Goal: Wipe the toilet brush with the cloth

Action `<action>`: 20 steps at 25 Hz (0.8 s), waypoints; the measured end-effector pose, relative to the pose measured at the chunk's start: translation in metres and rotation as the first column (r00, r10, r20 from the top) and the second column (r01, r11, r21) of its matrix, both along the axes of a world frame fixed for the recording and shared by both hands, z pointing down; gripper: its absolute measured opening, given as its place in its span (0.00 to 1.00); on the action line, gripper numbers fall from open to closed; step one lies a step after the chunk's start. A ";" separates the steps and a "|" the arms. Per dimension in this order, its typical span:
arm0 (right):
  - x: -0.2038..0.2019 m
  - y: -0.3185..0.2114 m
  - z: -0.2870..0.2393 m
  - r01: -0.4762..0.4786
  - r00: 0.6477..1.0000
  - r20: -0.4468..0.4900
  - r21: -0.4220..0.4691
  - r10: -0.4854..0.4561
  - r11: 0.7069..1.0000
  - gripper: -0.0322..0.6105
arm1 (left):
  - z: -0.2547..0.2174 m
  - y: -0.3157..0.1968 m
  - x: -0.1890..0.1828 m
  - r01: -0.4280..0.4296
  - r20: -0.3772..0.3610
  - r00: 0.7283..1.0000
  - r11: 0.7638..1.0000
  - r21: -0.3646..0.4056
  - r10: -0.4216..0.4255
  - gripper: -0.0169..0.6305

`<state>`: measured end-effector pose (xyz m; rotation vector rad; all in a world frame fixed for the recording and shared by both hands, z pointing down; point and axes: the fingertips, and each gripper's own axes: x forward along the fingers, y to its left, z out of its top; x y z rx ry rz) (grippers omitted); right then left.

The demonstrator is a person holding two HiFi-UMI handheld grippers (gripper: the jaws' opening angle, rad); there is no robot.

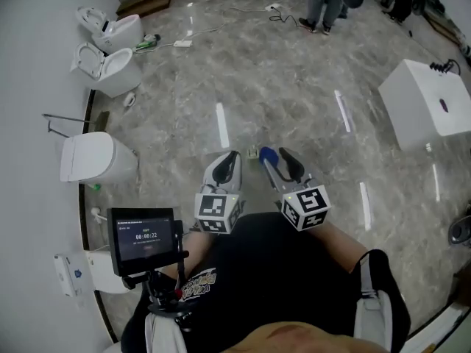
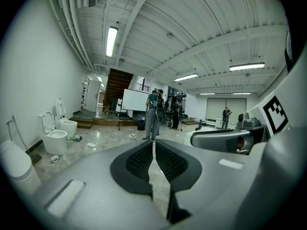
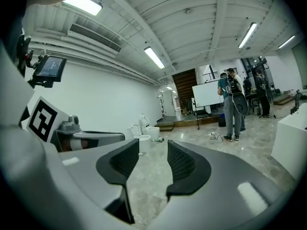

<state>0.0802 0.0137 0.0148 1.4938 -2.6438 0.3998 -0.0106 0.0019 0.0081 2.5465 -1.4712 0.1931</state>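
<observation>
1. By my reading the task has not started. Nothing is wiped and nothing is picked up, so finding the brush, taking the cloth and all of the wiping are still ahead.
2. The left tongs (image 2: 153, 145) are pressed together at the tips with nothing between them.
3. The right tongs (image 3: 153, 147) stand spread. Only bare floor (image 1: 294, 87) shows through the gap, so they hold nothing either.
4. Both are held out level in front of the person's body, side by side and well above the floor.
5. I cannot pick out the toilet brush or the cloth with any certainty. A few small things sit at the feet of the toilets along the left wall, but they are too small to name, and all of them are well apart from both tongs.
6. I count two tongs and three toilets (image 1: 110, 68) plainly seen, two with lids up and one with its lid shut.
7. There is also one white box (image 1: 427, 105) at the right, one small screen (image 1: 145, 237) on its mount, and at least three people far across the room.
</observation>
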 end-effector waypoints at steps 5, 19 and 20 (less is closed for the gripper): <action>-0.001 0.002 0.001 0.005 1.000 0.000 0.001 -0.005 1.000 0.34 | 0.008 0.011 0.014 -0.063 0.041 0.997 0.998 0.013 0.062 0.05; 0.008 -0.008 0.009 -0.001 0.999 0.048 -0.034 0.003 0.999 0.34 | 0.008 0.003 0.010 -0.028 0.047 0.999 0.999 0.017 0.027 0.05; 0.007 -0.007 0.008 0.002 0.999 0.048 -0.033 0.000 0.999 0.34 | 0.008 0.003 0.007 -0.019 0.039 0.999 1.000 0.014 0.018 0.05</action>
